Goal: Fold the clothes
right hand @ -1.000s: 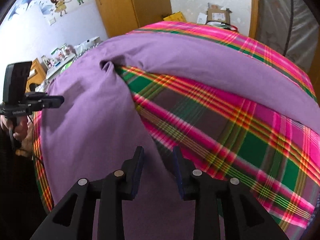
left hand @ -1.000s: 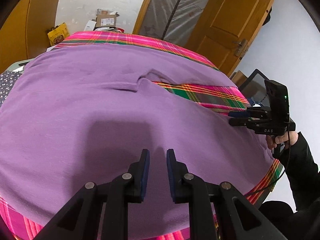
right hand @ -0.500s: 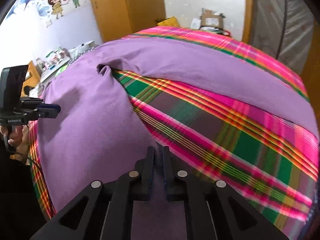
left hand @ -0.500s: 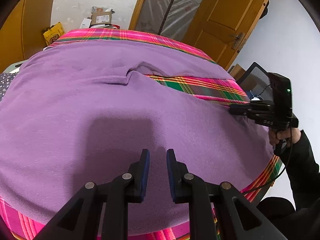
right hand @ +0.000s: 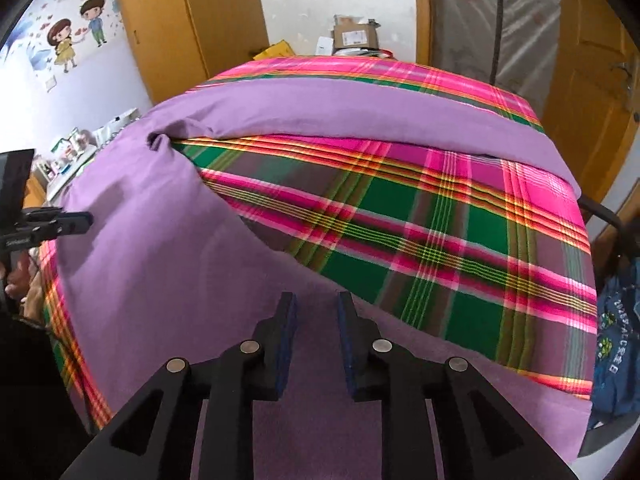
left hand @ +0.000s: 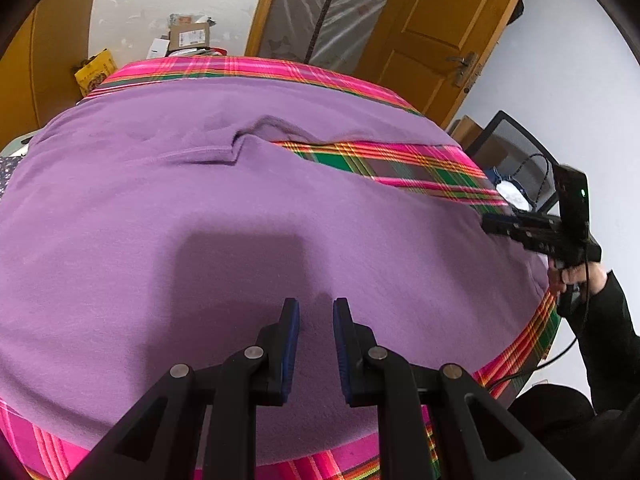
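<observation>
While your left gripper (left hand: 316, 312) hangs over the near part of the purple garment (left hand: 200, 216), its jaws stand spread with nothing between them. Your right gripper (right hand: 316, 308) is likewise parted and empty, poised above the garment's near right portion, just beside the edge where purple meets plaid. The garment lies spread across the table, covering its left side and near edge, with a long band running along the far edge out to the far right corner. Between that band and the main body, the plaid cloth (right hand: 440, 216) shows bare in a wedge, and a bunched fold (right hand: 158, 142) sits where the two purple parts join. Plaid also peeks out along the table's near and left edges.
</observation>
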The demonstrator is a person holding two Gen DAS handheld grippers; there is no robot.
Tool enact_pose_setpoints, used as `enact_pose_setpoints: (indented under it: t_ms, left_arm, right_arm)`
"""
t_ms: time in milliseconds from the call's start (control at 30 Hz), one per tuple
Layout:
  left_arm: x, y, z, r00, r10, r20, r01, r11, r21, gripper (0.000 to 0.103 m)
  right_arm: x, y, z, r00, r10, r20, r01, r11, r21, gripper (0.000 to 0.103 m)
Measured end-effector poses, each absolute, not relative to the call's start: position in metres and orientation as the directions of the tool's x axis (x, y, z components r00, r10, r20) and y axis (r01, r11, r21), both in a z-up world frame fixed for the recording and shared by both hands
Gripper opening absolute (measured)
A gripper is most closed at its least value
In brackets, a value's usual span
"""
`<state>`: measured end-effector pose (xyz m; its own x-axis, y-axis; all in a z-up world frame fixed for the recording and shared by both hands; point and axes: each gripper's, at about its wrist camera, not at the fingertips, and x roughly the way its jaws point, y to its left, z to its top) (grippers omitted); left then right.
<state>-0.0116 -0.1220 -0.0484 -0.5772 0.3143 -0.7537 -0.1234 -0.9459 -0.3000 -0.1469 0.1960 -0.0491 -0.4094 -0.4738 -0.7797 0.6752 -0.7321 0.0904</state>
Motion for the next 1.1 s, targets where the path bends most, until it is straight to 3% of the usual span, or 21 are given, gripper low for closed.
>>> enact_pose_setpoints:
  t_ms: [100, 433, 700, 1100]
  left_arm:
    - [-0.007, -0.122, -0.05, -0.575, 0.307, -0.758, -0.117, -0.948, -0.296, 0.017]
    - [-0.006, -0.127, -0.047, -0.604, 0.166, -0.779, -0.008, -0.979, -0.202, 0.017]
    - [-0.007, -0.132, -0.051, -0.606, 0.145, -0.782, 0.011, -0.982, -0.19, 0.017]
    - [0.013, -0.227, -0.05, -0.614, -0.041, -0.788, 0.257, -0.955, -0.15, 0.017]
  right_arm:
    - [-0.154, 0.194, -0.048, -0.434, -0.45, -0.781, 0.652, -0.755, 0.073, 0.012]
    - [-0.137, 0.162, -0.039, -0.46, -0.498, -0.735, 0.667, -0.74, 0.084, 0.016]
    - [-0.144, 0.143, -0.051, -0.446, -0.472, -0.76, 0.637, -0.764, 0.1, 0.016]
    - [-0.146, 0.129, -0.026, -0.464, -0.5, -0.731, 0.639, -0.761, 0.114, 0.016]
